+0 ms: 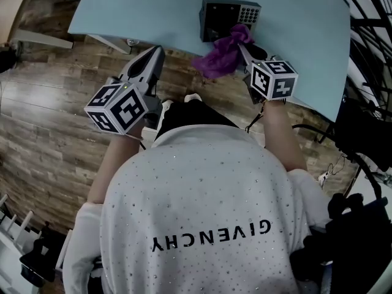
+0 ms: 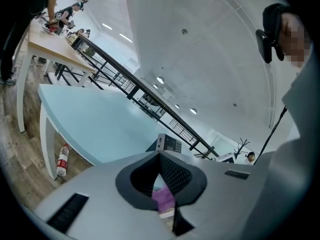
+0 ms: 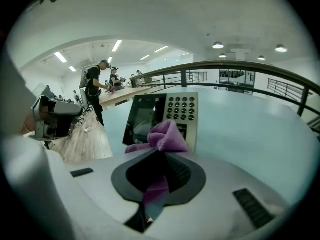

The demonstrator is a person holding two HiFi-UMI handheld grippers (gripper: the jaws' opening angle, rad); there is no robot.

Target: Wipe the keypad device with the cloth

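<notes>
The keypad device, a dark box with a screen and a grey button pad, stands near the front edge of the light blue table. My right gripper is shut on a purple cloth, which hangs bunched just in front of the device. In the right gripper view the cloth sticks out past the right gripper, close to the device. My left gripper hovers over the wooden floor left of the cloth, its jaws together and empty. The left gripper view shows the left gripper pointed at the device.
A plastic bottle lies on the floor under the table. Black railing runs along the table's right side. Dark equipment and cables sit at the lower right. People work at a wooden table in the distance.
</notes>
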